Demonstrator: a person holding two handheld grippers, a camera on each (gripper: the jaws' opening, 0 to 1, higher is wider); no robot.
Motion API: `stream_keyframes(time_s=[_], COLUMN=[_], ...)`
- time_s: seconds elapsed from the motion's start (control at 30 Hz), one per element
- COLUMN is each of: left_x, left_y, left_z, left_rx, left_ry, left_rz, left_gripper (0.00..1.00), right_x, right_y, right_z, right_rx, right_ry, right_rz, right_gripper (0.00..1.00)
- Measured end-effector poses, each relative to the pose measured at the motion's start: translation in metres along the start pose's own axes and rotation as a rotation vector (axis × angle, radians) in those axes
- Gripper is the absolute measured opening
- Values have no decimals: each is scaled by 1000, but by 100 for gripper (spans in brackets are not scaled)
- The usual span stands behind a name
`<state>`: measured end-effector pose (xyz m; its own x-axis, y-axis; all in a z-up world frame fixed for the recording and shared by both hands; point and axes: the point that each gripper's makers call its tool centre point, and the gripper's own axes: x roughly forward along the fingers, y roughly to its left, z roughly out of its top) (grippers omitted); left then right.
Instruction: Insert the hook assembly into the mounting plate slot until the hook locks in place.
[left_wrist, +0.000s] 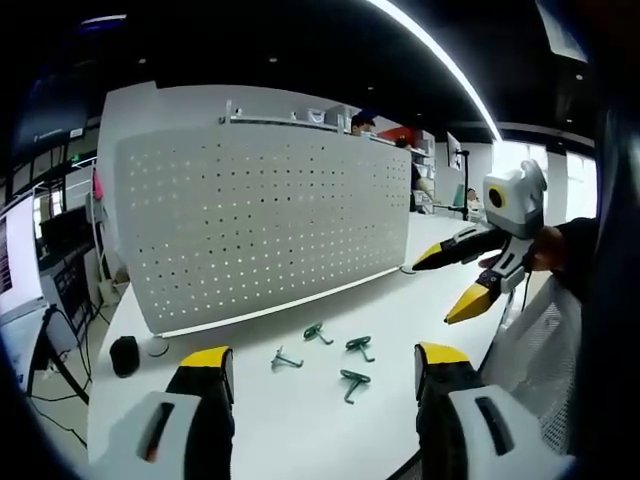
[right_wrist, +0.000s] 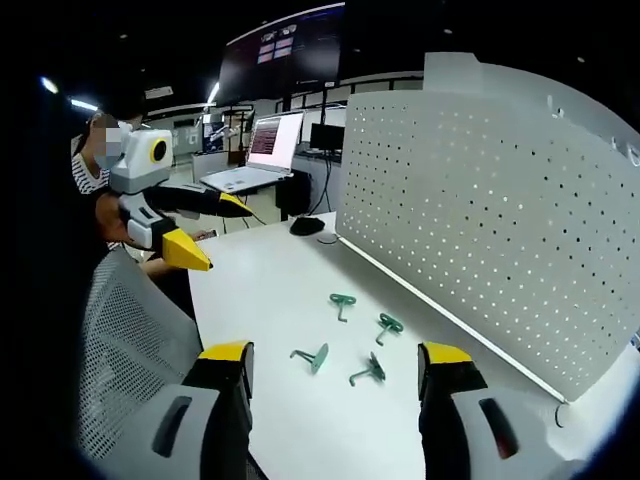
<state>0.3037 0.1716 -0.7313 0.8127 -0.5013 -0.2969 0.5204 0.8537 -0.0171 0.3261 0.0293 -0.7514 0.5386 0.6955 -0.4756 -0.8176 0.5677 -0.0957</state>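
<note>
Your left gripper (left_wrist: 325, 375) stands wide open and holds nothing; its yellow-tipped fingers (left_wrist: 207, 362) frame the white table (left_wrist: 250, 425). Just ahead of them lie four green hooks (left_wrist: 355, 381), loose and apart from each other. Your right gripper (right_wrist: 335, 368) is also wide open and empty, with the same hooks (right_wrist: 342, 303) just beyond its tips. Further out stands the white perforated plate (left_wrist: 260, 220), upright, with no hook in it that you can see. So, as I judge, nothing is done yet: picking, inserting and locking all remain.

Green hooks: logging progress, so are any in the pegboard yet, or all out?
All out. Four green hooks lie loose on the white table; none hangs in the pegboard.
</note>
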Motion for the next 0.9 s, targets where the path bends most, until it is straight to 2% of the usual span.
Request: stream_keyframes(time_s=[0.47, 0.9], left_x=[-2, -3], left_y=[3, 3], left_z=[-1, 0], left_rx=[-8, -12], left_ry=[-1, -8], left_rz=[15, 18], left_gripper=[75, 75], right_x=[25, 56], right_y=[8, 19], right_z=[-12, -34], right_rx=[-28, -22], right_ry=[49, 118], right_rz=[53, 92], right_gripper=[58, 38])
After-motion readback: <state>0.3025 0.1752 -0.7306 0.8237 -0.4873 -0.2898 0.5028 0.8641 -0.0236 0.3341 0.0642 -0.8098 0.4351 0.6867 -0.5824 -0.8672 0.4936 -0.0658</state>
